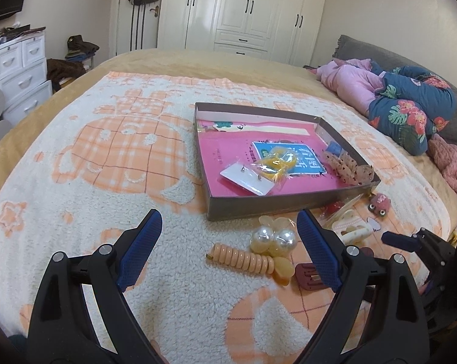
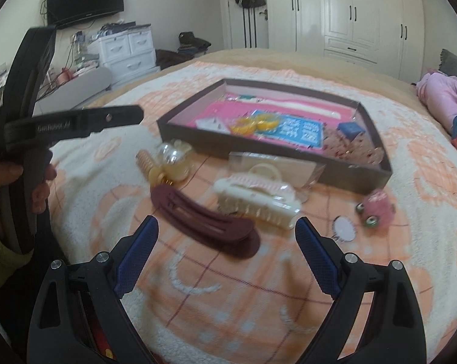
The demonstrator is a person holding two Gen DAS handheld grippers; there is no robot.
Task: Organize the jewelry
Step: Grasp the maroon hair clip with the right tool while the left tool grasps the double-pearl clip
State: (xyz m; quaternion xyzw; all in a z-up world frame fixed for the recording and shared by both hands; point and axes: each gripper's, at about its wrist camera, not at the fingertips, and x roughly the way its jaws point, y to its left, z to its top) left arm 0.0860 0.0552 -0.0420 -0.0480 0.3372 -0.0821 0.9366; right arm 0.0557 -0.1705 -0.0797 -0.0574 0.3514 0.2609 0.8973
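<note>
A shallow dark box [image 1: 252, 205] [image 2: 204, 142] lies on the bed, holding an earring card [image 1: 246, 179], a yellow bagged item [image 1: 275, 163] and speckled clips [image 1: 349, 165]. In front of it lie a peach coil hair tie [image 1: 243, 259] [image 2: 145, 159], a pearl clip [image 1: 274, 239] [image 2: 172, 160], a maroon clip [image 2: 204, 221] [image 1: 308, 276], a cream claw clip [image 2: 255, 197] [image 1: 351, 230] and a pink fuzzy clip [image 2: 375, 207] [image 1: 380, 203]. My left gripper [image 1: 230, 221] hangs open over the coil and pearls. My right gripper [image 2: 227, 227] is open above the maroon clip.
The orange-and-white fleece blanket [image 1: 107, 166] covers the bed. Folded clothes [image 1: 404, 103] pile at the right. A hand [image 2: 4, 182] holds the left gripper's body at the right wrist view's left edge. White drawers [image 1: 19, 72] and a wardrobe [image 1: 246, 12] stand beyond.
</note>
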